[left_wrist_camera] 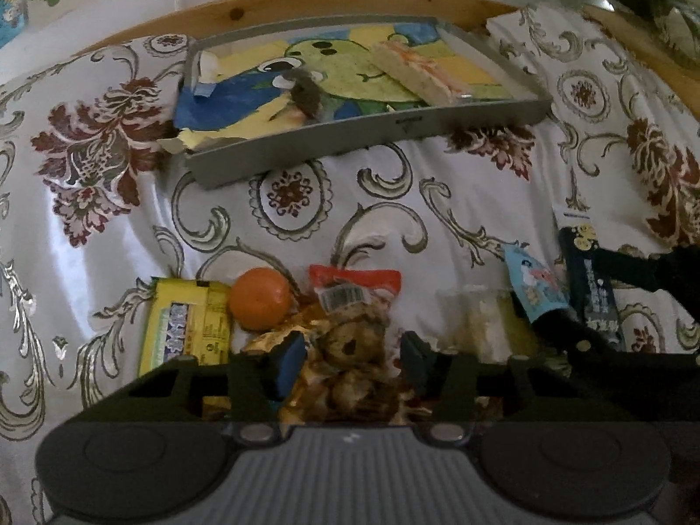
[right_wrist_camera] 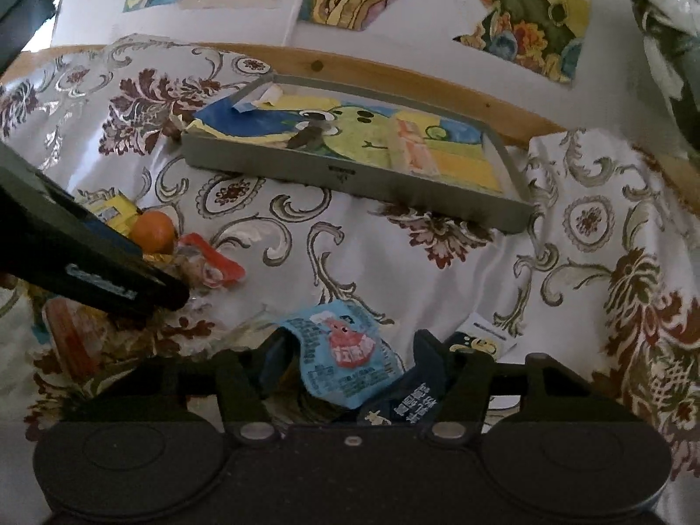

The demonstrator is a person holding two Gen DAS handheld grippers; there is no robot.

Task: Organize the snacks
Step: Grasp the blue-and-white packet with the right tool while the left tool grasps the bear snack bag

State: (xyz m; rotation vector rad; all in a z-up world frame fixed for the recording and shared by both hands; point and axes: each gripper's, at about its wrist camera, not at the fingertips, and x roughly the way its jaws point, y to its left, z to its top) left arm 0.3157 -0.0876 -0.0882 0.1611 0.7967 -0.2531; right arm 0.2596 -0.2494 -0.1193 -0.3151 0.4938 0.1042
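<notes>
My left gripper [left_wrist_camera: 352,361] is low over a pile of snacks, shut on a gold packet of brown cookies [left_wrist_camera: 350,345] whose wrapper crumples past both pads. Beside it lie an orange [left_wrist_camera: 260,297], a yellow packet [left_wrist_camera: 188,328] and a red packet [left_wrist_camera: 354,282]. My right gripper [right_wrist_camera: 354,358] is open, its fingers on either side of a light blue packet [right_wrist_camera: 345,350]; a dark blue packet [right_wrist_camera: 415,398] lies by the right finger. A grey tray [left_wrist_camera: 372,131] at the back holds a pale wafer bar [left_wrist_camera: 420,70] and a dark brown item [left_wrist_camera: 306,96].
Everything rests on a white cloth with floral print [left_wrist_camera: 109,240] over a wooden-edged table [left_wrist_camera: 306,4]. A clear pale packet [left_wrist_camera: 481,319] lies between the two grippers. The left tool's dark body [right_wrist_camera: 87,262] crosses the right wrist view. Painted pictures [right_wrist_camera: 525,8] hang on the wall behind.
</notes>
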